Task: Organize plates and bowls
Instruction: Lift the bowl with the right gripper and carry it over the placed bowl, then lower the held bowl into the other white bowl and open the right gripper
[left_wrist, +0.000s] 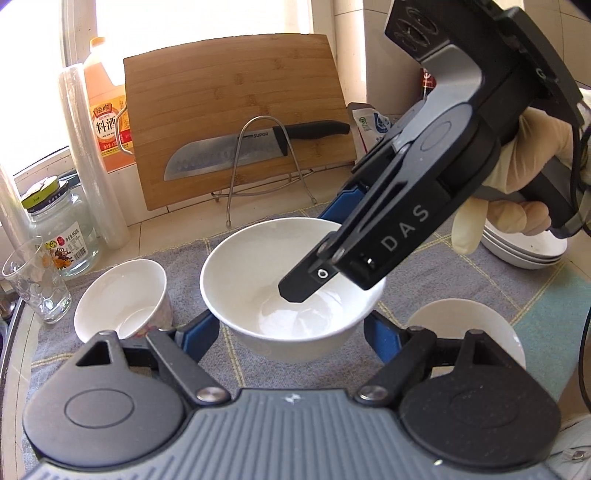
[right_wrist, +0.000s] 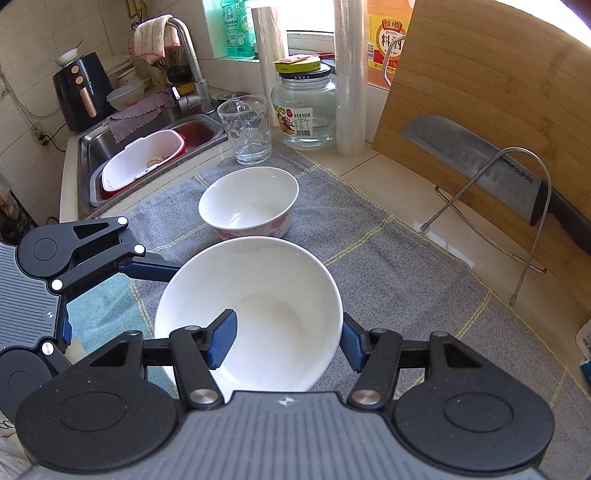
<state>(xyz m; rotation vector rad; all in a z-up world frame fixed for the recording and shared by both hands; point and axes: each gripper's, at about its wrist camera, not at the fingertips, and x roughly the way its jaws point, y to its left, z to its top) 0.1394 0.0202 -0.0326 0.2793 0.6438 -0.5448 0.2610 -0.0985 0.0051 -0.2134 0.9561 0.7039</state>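
Nearest the cameras, the plain white bowl (right_wrist: 258, 288) sat between both tools, over the middle of the grey towel (right_wrist: 388, 258) and apparently lifted clear of it. The right gripper (right_wrist: 286, 343) was clamped about as tight as it goes, one blue pad inside the bowl against the inner wall and the other outside the rim. The left gripper (left_wrist: 291, 328) stood roughly half open across the bowl's body. Its blue pads looked to touch the two sides, though how firmly they pressed could not be told. A gloved hand (left_wrist: 517, 173) held the right tool's handle above the towel's right side.

Further along the towel stood a smaller flower-patterned bowl (right_wrist: 248, 201), upright and empty. Another white bowl (left_wrist: 465, 321) rested near the towel's right edge, and a stack of white dishes (left_wrist: 524, 254) sat at its far right. Past the towel's far edge stood a drinking glass (right_wrist: 247, 129) and a cutting board (right_wrist: 480, 110).

The step in hand appeared to be carrying the bowl to be nested. The next move would call for keeping the bowl level, centring it over the chosen stack and lowering it before either grip eased.
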